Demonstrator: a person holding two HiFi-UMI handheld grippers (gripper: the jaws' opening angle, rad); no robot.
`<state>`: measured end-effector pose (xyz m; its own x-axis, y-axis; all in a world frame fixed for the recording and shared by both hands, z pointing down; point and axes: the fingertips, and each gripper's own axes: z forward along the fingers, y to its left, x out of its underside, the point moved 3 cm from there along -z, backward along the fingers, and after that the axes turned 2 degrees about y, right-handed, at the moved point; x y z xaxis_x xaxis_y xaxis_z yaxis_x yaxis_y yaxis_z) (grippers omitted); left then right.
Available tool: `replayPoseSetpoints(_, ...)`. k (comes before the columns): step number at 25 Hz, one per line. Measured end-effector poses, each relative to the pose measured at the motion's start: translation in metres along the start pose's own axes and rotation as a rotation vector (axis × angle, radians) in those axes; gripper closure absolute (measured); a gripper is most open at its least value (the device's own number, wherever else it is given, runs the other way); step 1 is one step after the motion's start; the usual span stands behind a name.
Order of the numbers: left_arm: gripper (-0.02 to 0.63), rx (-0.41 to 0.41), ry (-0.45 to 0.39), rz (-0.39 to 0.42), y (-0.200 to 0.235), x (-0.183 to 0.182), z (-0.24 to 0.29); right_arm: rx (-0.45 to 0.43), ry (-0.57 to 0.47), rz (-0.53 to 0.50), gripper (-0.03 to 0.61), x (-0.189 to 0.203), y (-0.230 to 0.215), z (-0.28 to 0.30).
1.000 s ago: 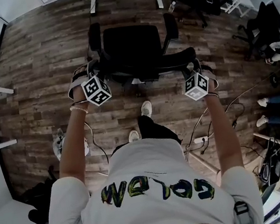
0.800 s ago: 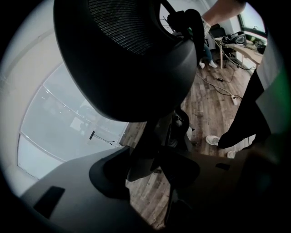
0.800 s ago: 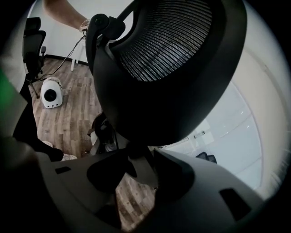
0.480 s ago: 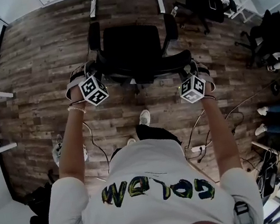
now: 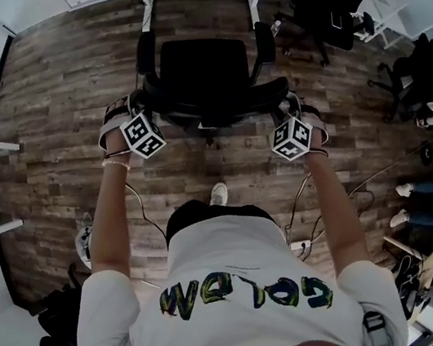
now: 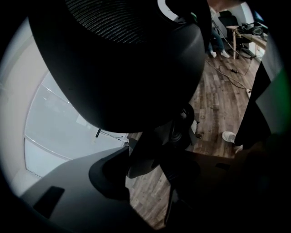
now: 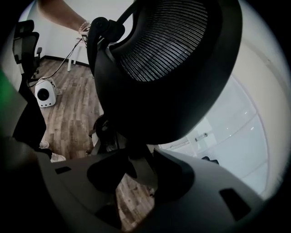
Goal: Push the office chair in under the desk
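While set wide, L-gripper (image 5: pixel 135 113), R-gripper (image 5: pixel 292 110) clamp chair (image 5: pixel 205 69).

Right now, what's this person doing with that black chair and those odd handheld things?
A person holds a two-jaw gripper in each hand and has the black mesh-backed office chair by its backrest. The left gripper is at one end of the backrest and the right gripper at the other, each closed on it. The chair faces the white desk across the wood-plank floor. Its seat is not yet under the desk, so the push is unfinished.
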<state>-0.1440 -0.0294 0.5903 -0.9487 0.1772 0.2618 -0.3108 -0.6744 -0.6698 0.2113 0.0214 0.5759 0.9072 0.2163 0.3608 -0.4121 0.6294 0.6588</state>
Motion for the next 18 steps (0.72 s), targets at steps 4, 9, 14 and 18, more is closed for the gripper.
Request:
replayPoseSetpoints(4,0.402,0.009,0.010,-0.001,0.017,-0.009,0.017,-0.005,0.001,-0.002,0.397,-0.003,-0.019,0.017)
replayPoseSetpoints(9,0.402,0.014,0.007,0.001,0.034,-0.017,0.036,-0.017,-0.005,-0.006,0.397,-0.005,-0.037,0.038)
replayPoseSetpoints(14,0.402,0.014,-0.003,0.001,0.051,-0.024,0.054,-0.018,-0.008,-0.011,0.397,-0.009,-0.056,0.058)
replayPoseSetpoints(18,0.402,0.006,-0.028,0.000,0.066,-0.032,0.070,0.004,-0.016,0.001,0.396,-0.011,-0.073,0.076)
